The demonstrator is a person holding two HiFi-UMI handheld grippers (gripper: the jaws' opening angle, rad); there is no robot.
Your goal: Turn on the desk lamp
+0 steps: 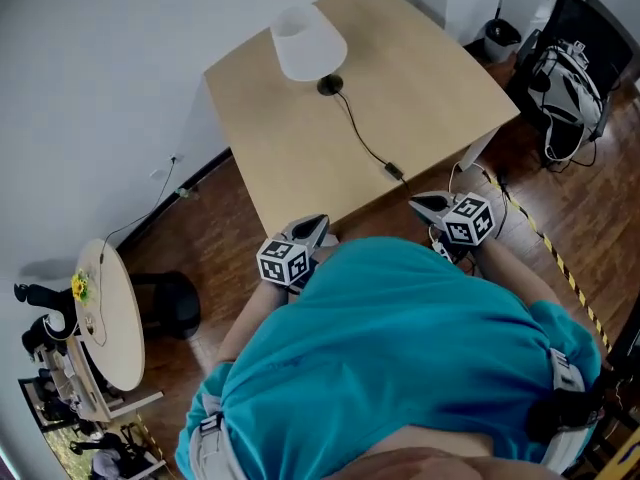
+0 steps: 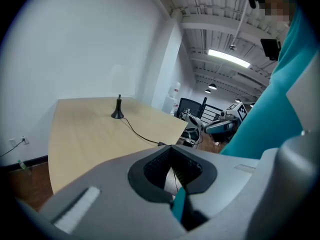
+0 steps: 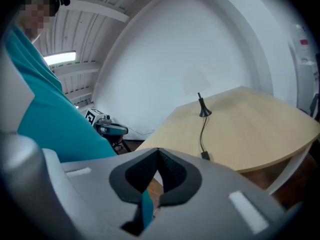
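Left hand-held gripper (image 1: 316, 225) and right hand-held gripper (image 1: 422, 205), both clenched on nothing, hover at the bench's (image 1: 430, 88) near edge; the lamp (image 1: 305, 40) stands far across, seemingly unlit, so reaching its cord switch (image 1: 394, 171) seems next.

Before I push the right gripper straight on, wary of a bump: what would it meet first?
Likely the table, at its near edge close to the cord switch, though depth is unclear.

Table (image 1: 440, 88): right half bare, open from near edge to far edge. Obstacles: desk lamp (image 1: 308, 40) by far edge, against the wall (image 1: 120, 58); its cord (image 1: 362, 140) crosses mid-table to inline switch (image 1: 395, 172) near the near edge.
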